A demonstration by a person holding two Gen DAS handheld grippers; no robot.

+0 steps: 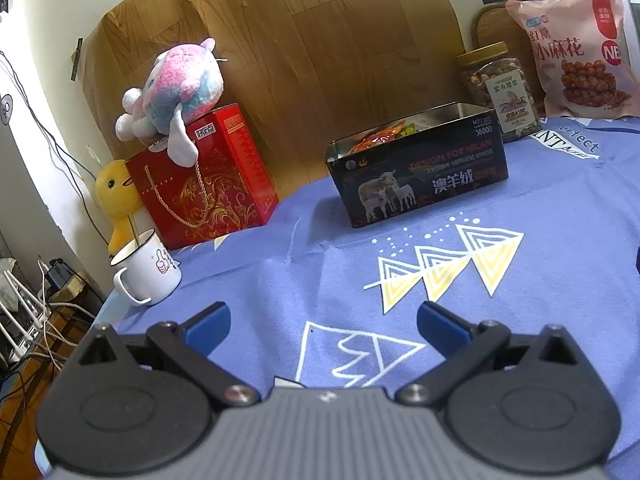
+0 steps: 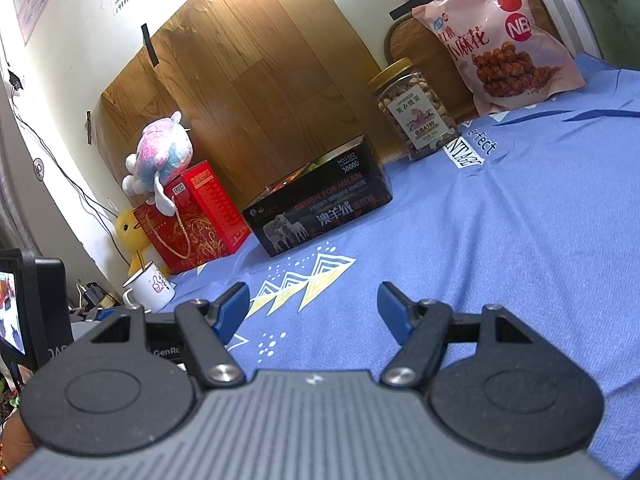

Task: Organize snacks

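On the blue cloth the black tin stands open with some bright packets already inside, so part looks done. The nut jar and pink bag wait behind it, outside. Both the left gripper and right gripper hang empty, jaws spread.

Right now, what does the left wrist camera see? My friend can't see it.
The left tongs hang open over a blue tablecloth. Ahead sits an open black tin holding snack packets, with a nut jar and pink snack bag behind it.
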